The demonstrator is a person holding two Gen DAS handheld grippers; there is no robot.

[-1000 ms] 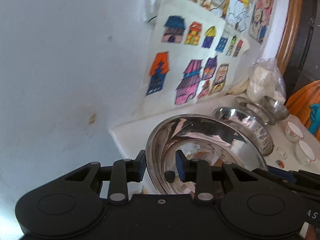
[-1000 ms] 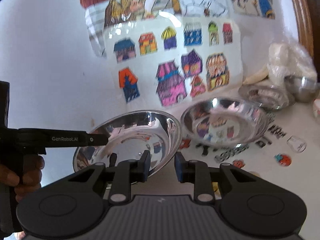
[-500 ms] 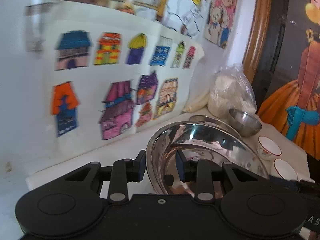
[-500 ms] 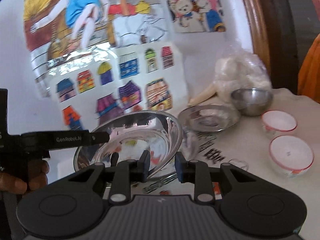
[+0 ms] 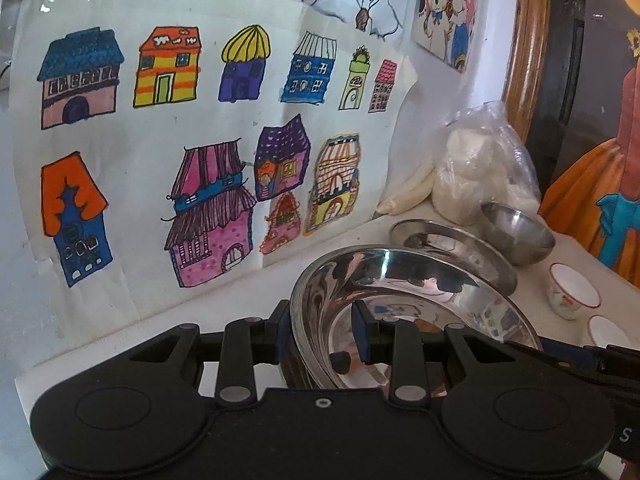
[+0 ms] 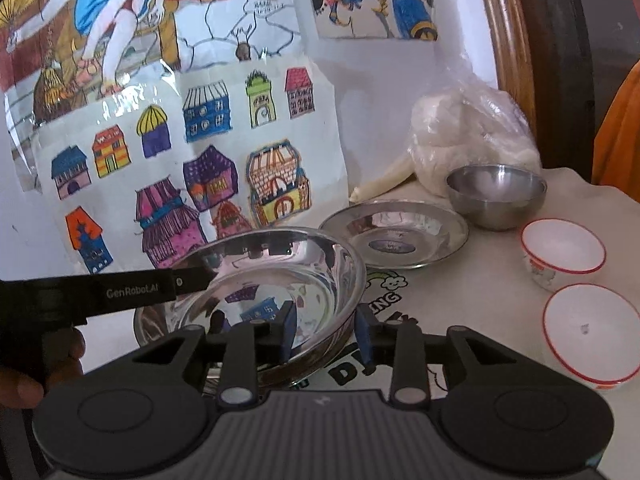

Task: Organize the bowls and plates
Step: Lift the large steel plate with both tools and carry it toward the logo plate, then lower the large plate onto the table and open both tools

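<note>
A large steel bowl (image 5: 420, 292) (image 6: 280, 280) hangs low over the white tabletop, held from two sides. My left gripper (image 5: 320, 334) is shut on its near rim, one pad outside the wall and one inside. My right gripper (image 6: 326, 332) straddles the opposite rim; its jaws are opening and the pads stand just off the wall. The left gripper's finger (image 6: 192, 280) reaches in over the bowl from the left. A second steel rim (image 6: 140, 320) shows under the bowl. Behind it lie a shallow steel plate (image 6: 394, 236) (image 5: 452, 244) and a small steel bowl (image 6: 496, 196) (image 5: 516, 232).
Two white cups with red rims (image 6: 562, 248) (image 6: 588, 328) stand at the right. A plastic bag of white stuff (image 6: 472, 132) leans in the back corner. The wall with children's drawings (image 5: 208, 208) is close behind. A hand (image 6: 24, 384) holds the left gripper.
Both grippers carried the large bowl to the right along the wall, toward the plate and small bowl. The other big bowl has gone out of sight beneath it. The right jaws have widened slightly.
</note>
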